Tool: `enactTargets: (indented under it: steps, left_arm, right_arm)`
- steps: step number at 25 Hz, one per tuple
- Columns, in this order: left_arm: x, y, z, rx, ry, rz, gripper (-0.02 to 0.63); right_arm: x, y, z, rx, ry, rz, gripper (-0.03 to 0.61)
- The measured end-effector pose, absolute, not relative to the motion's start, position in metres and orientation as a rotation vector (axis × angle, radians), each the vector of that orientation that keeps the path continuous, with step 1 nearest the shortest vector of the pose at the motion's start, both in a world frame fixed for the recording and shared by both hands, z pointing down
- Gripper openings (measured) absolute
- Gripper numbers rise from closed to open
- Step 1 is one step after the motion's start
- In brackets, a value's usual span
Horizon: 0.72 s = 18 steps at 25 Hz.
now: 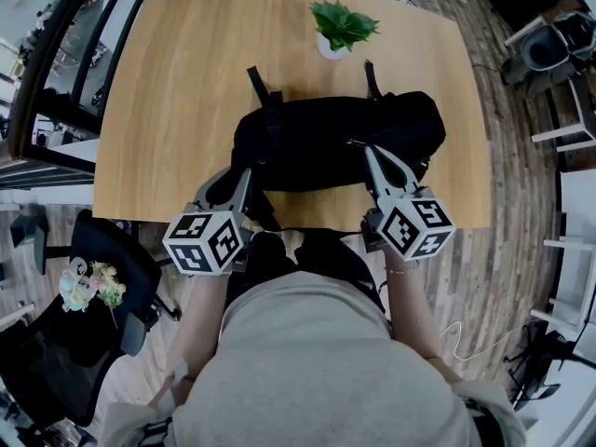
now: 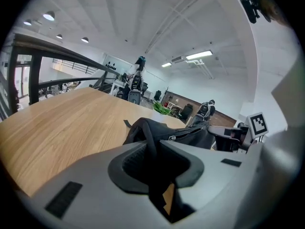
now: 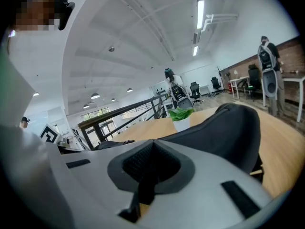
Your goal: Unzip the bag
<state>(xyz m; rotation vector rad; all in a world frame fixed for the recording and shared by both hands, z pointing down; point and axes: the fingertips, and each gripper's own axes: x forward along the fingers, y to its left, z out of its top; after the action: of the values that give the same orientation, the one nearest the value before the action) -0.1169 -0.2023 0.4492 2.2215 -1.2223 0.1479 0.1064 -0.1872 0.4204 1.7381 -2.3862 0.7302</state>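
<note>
Bag: a black bag (image 1: 335, 142) lies crosswise near the front edge of the tabletop (image 1: 177, 110), straight before the person; no gap shows along its top
Step in hand: this looks like the set-up for the pull, with one end braced and the zip line being taken up; the unzipping itself seems not yet begun
Next move: likely a steady draw along the zip line with the right, while the left anchors the bag against sliding
Left gripper (image 1: 244, 177): at the bag's left end, jaws clenched on a black strap (image 2: 148, 137) that runs down between them
Right gripper (image 1: 366, 152): on the bag's top toward its right end, jaws pressed together; whether a zip pull is pinched between them cannot be made out
Beyond: a potted plant (image 1: 340, 28) stands just behind the bag
</note>
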Motion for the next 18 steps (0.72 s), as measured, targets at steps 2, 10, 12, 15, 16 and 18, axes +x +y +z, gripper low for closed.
enactTargets:
  steps: [2, 10, 12, 15, 16, 18]
  left_arm:
    - [-0.118, -0.203, 0.448, 2.214, -1.278, 0.141, 0.089]
    - [-0.109, -0.195, 0.434, 2.292, -1.435, 0.270, 0.244]
    - [-0.104, -0.194, 0.424, 2.355, -1.474, 0.355, 0.275]
    - [-0.093, -0.197, 0.403, 2.463, -1.543, 0.455, 0.285]
    - [-0.087, -0.199, 0.395, 2.503, -1.553, 0.474, 0.285]
    - [-0.070, -0.200, 0.383, 2.579, -1.526, 0.495, 0.285]
  right_arm:
    - [0.104, -0.187, 0.419, 1.700, -2.411, 0.752, 0.009]
    - [0.102, -0.188, 0.414, 1.519, -2.507, 0.807, 0.009]
    - [0.102, -0.189, 0.412, 1.485, -2.526, 0.807, 0.009]
    - [0.101, -0.191, 0.409, 1.435, -2.553, 0.799, 0.009]
    - [0.101, -0.191, 0.407, 1.418, -2.561, 0.794, 0.009]
    - [0.101, -0.191, 0.404, 1.391, -2.580, 0.788, 0.009]
